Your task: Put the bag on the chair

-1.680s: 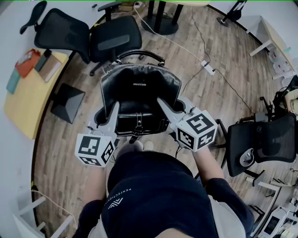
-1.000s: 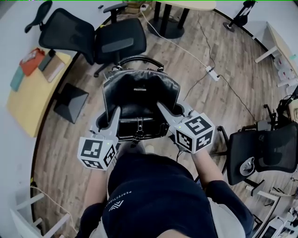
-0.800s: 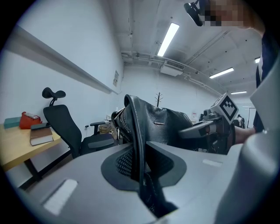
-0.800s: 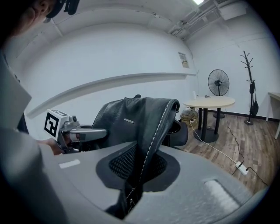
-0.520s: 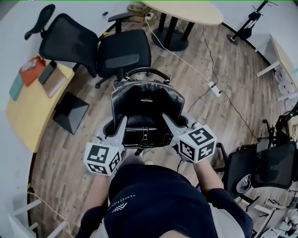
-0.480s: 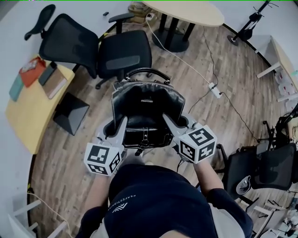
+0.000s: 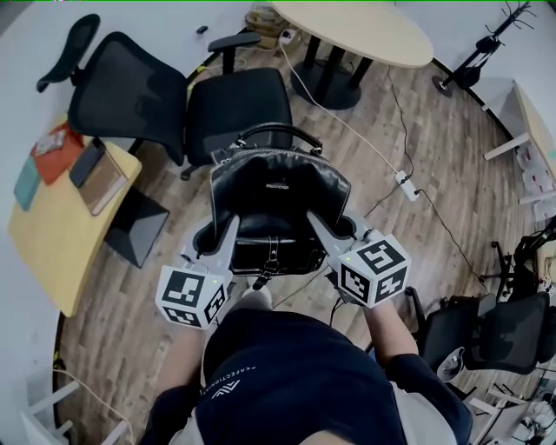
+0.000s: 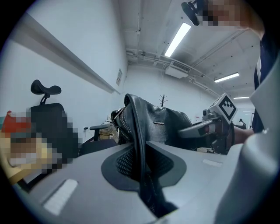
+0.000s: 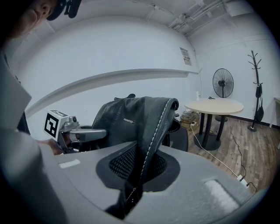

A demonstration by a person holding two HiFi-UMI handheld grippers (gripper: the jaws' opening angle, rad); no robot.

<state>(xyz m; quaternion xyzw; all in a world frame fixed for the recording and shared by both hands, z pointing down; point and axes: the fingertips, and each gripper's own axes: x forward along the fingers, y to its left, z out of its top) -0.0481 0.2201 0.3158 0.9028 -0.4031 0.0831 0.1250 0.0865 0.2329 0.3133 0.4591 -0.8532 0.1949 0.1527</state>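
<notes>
head view: the left hand-held gripper (image 7: 229, 224) and the right hand-held gripper (image 7: 314, 219) each pinch one side of the open black leather bag (image 7: 278, 195), which hangs between them above the wooden floor (image 7: 408, 122). the bag's handle (image 7: 276, 130) overlaps the front edge of the black office chair (image 7: 239, 100); contact with its seat cannot be judged. a round table (image 7: 365, 26) stands beyond the chair, toward the right. the person's torso (image 7: 287, 374) fills the lower frame.

left gripper view: the jaws are pressed onto the bag's thin leather side wall, which rises upright between the pads. the bag body extends to the right, where the other hand-held gripper, with its marker cube, clamps the opposite side.

right gripper view: the jaws are closed on the white-stitched edge of the bag's side wall. the round table, a standing fan (image 9: 223, 85) and a coat stand (image 9: 256, 89) lie to the right.
</notes>
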